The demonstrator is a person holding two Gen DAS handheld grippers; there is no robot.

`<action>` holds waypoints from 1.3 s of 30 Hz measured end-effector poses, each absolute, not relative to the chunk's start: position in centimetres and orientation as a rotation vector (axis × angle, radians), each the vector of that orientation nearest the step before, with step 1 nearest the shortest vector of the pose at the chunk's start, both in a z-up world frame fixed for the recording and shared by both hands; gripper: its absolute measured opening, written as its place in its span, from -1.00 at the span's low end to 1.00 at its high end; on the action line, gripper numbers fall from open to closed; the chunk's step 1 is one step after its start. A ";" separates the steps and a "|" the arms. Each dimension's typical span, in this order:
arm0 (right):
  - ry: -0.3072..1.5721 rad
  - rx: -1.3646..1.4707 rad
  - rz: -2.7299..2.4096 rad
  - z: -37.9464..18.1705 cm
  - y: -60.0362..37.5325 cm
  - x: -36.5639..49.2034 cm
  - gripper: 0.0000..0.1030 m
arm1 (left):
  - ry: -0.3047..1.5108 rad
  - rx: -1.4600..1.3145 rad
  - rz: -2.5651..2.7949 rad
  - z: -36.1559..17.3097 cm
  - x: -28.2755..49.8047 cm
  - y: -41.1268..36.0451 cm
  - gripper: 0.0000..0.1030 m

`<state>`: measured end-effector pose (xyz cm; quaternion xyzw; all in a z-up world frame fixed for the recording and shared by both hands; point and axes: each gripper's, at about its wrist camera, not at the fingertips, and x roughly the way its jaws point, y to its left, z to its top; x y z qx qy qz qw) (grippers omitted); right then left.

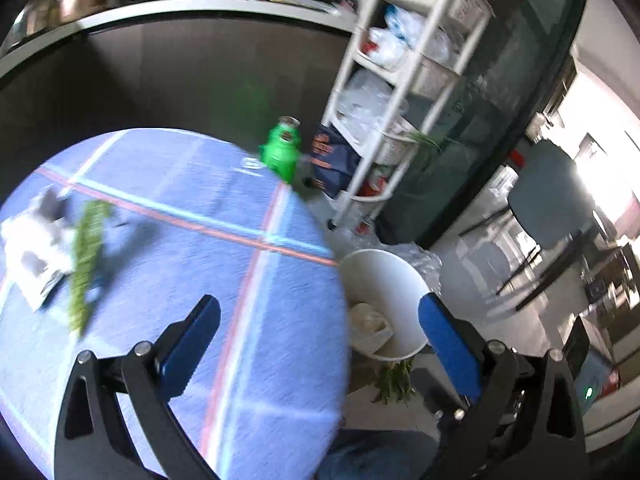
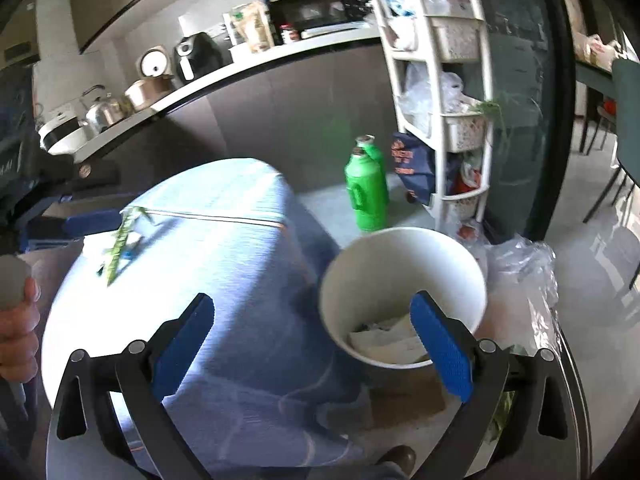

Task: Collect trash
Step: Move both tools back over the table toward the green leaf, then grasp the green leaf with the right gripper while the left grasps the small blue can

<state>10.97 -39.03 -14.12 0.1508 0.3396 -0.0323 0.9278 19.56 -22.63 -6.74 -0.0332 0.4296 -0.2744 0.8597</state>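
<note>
Left wrist view: our left gripper point(image 1: 320, 332) gapes wide, empty; the bin point(image 1: 404, 276) at three o'clock holds paper already; green stalk point(image 1: 86, 264) and crumpled paper point(image 1: 30, 244) remain on the worktop point(image 1: 224, 184) at ten o'clock; our right gripper point(image 2: 312, 332) is wide, empty too.

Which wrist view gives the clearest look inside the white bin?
The right wrist view: the white bin fills the centre, with paper visible at its bottom. In the left wrist view the white bin is smaller, partly behind the table edge.

Crumpled paper point(image 1: 28, 240): blurred, cut by left edge. Green stalk point(image 1: 86, 260): motion-smeared. White bin point(image 2: 400, 264) contents: partly hidden behind right tool's finger.
</note>
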 end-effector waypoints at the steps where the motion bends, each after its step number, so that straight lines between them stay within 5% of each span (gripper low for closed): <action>1: 0.699 0.303 -0.058 -13.8 -38.4 11.0 0.83 | 0.898 -0.080 -0.562 -6.5 19.3 -21.5 0.93; 20: 0.781 0.174 0.251 -10.9 -20.6 16.7 0.83 | 0.842 -0.218 -0.192 -8.0 16.2 2.7 0.93; 28: 0.887 0.213 0.276 -13.7 -15.8 23.9 0.20 | 0.830 -0.188 -0.218 -9.5 17.3 4.8 0.91; 39: 0.959 0.198 0.201 -16.7 -13.1 29.9 -0.13 | 0.836 -0.216 -0.313 -10.8 19.8 5.9 0.68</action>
